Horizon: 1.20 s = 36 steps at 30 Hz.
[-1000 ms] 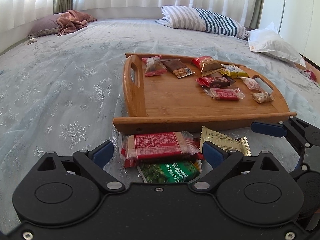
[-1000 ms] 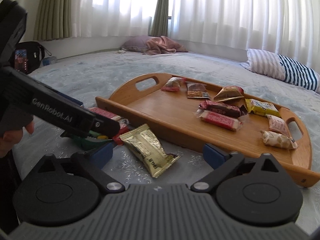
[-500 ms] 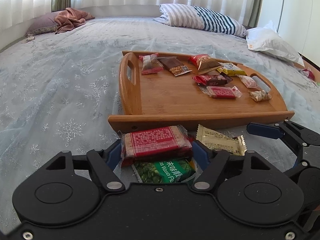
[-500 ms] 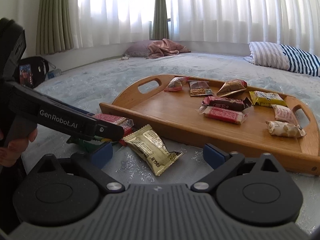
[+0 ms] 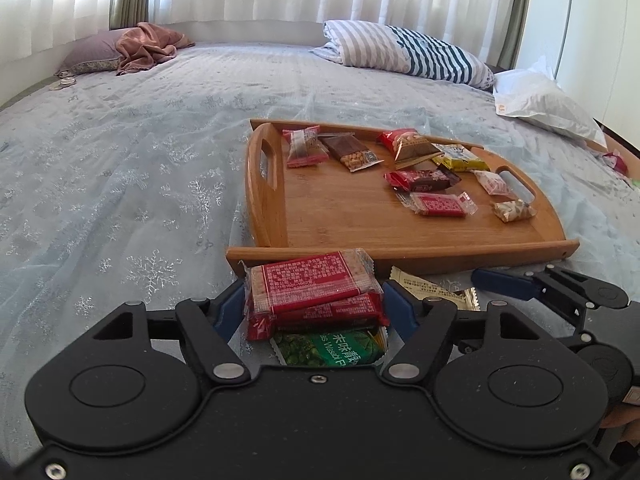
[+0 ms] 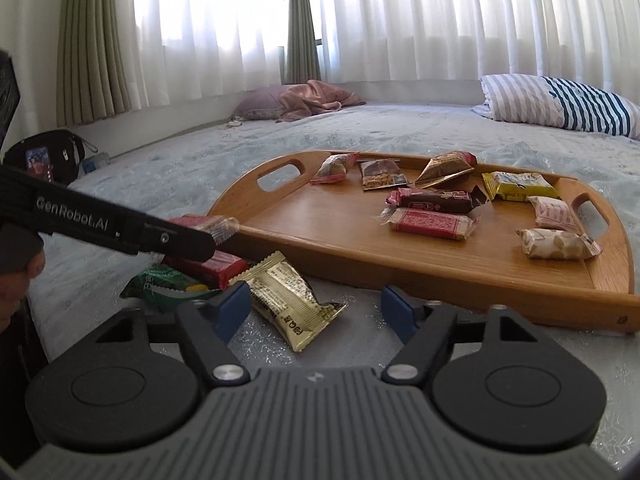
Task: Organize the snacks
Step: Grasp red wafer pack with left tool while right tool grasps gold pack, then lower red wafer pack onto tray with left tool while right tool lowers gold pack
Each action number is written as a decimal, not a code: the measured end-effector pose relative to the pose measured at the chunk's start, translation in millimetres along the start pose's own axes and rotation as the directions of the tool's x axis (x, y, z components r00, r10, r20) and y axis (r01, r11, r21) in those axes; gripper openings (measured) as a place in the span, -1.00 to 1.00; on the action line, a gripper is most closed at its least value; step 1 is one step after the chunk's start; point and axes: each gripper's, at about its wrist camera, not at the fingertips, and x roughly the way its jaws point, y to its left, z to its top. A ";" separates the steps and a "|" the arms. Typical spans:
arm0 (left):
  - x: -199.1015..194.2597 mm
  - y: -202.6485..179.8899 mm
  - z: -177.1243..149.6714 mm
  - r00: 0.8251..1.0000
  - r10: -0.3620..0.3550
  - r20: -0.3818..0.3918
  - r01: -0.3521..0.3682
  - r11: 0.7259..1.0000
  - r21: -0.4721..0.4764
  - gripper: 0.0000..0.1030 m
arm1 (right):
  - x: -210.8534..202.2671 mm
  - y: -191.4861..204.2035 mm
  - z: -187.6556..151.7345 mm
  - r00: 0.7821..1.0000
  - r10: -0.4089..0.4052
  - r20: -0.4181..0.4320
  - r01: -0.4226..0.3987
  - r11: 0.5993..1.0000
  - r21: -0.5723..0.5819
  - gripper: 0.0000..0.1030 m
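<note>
— Pinching the red cracker packet point(image 5: 312, 286) from both sides, the left gripper point(image 5: 314, 312) holds it before the wooden tray point(image 5: 400, 250).

— And the right gripper point(image 6: 314, 308)?

— Its jaws are closing around the gold sachet point(image 6: 290, 300) on the bedspread point(image 5: 120, 184), not yet pressing.

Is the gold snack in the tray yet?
No. The gold snack lies on the bed, just outside the tray, between the closing right gripper jaws.

I see the tray point(image 5: 340, 216) lying on the bed point(image 5: 120, 184), with wrapped snacks point(image 5: 438, 204) spread inside it. Just before its near rim, a cracker pack point(image 5: 312, 284) sits atop a pea packet point(image 5: 328, 350), and a foil sachet point(image 6: 288, 300) lies to their right.
</note>
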 end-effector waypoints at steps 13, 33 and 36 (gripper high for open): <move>-5.1 -1.1 4.9 1.000 0.008 0.017 -0.008 1.000 0.005 0.20 | -8.3 12.1 1.0 1.000 0.021 0.017 -0.020 0.996 -0.082 -0.19; 7.3 -6.5 37.3 0.998 -0.014 0.056 0.011 0.998 0.060 0.20 | -22.4 10.8 37.0 0.986 -0.163 0.041 0.163 0.987 0.016 -0.19; 18.2 -5.6 45.5 0.999 -0.028 0.043 0.026 0.998 0.054 0.20 | -10.8 4.2 44.1 0.977 -0.214 0.023 0.212 0.975 0.069 -0.19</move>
